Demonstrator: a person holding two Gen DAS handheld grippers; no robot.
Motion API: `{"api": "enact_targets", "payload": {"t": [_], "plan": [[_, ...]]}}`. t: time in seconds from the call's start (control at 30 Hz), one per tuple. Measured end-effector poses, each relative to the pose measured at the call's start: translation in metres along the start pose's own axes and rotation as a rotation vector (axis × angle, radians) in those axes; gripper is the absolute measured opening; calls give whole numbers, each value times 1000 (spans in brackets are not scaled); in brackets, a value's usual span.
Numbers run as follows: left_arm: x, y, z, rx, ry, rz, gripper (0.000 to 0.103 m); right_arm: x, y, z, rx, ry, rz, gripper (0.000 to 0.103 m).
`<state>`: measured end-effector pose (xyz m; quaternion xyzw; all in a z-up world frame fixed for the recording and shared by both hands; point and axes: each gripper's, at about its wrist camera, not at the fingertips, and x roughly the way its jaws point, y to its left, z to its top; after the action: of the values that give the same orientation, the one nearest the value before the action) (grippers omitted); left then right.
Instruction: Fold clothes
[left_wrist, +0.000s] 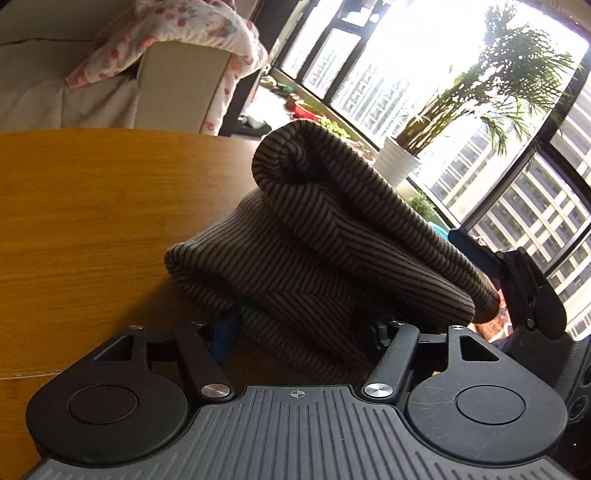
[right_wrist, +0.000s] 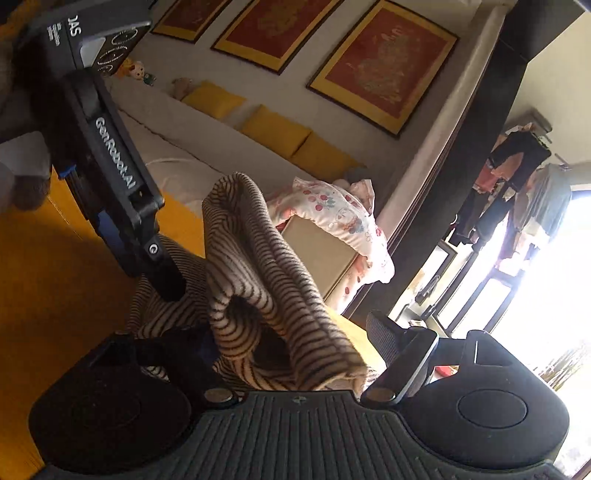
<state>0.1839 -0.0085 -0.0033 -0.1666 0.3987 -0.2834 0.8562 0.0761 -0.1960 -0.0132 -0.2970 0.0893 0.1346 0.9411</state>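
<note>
A brown and beige striped garment (left_wrist: 314, 243) is bunched into thick folds above the wooden table (left_wrist: 92, 221). My left gripper (left_wrist: 299, 332) is shut on its lower part; the cloth covers the fingertips. My right gripper shows at the right edge of the left wrist view (left_wrist: 517, 288), holding the far end of the folds. In the right wrist view the striped garment (right_wrist: 258, 280) drapes over my right gripper (right_wrist: 295, 354), which is shut on it. My left gripper (right_wrist: 162, 273) comes in from the upper left and meets the cloth.
A beige sofa with a floral blanket (left_wrist: 177, 48) stands behind the table. A potted palm (left_wrist: 399, 162) stands by large windows. Framed red pictures (right_wrist: 384, 66) and yellow cushions (right_wrist: 277, 129) line the wall. Clothes hang on a rack (right_wrist: 517, 177).
</note>
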Motion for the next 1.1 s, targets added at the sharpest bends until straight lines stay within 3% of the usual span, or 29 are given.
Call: {"api": "enact_targets", "payload": {"t": [0.03,0.07,0.13,0.23,0.4,0.6,0.67,0.77,0.8,0.83,0.93,0.97,1.03,1.1], "plan": [[0,1,1,-25,6,-40,58,3,-5,1,5,9,22,50],[2,0,1,-34,14,-61,48,6,-9,2,10,19,44,45],[8,-3,-3,-31,29,-71,39,10,-19,8,9,24,68,23],[21,-1,-9,-53,67,-85,37,-3,-28,32,-44,-35,36,20],[26,7,-10,-88,52,-115,36,-21,7,24,-199,-33,68,20],[-29,20,0,-63,-50,-62,45,-31,53,-6,-380,14,111,25],[-41,22,3,-79,-88,-61,51,-33,50,-1,-339,18,141,28],[-51,21,6,-99,-127,-77,51,-41,32,6,-216,40,193,42],[-47,17,5,-84,-116,-80,51,-45,26,7,-173,48,207,51],[-42,13,3,-71,-101,-83,51,-49,19,8,-130,56,221,54],[-25,2,-4,-29,-54,-85,51,-67,4,7,-49,60,241,53],[-21,0,-6,-15,-43,-78,51,-74,-1,7,-17,53,256,51],[-15,-3,-11,22,-29,-45,51,-84,-13,8,56,39,286,16],[-12,-4,-14,55,-20,-13,53,-85,-26,16,146,17,306,12]]}}
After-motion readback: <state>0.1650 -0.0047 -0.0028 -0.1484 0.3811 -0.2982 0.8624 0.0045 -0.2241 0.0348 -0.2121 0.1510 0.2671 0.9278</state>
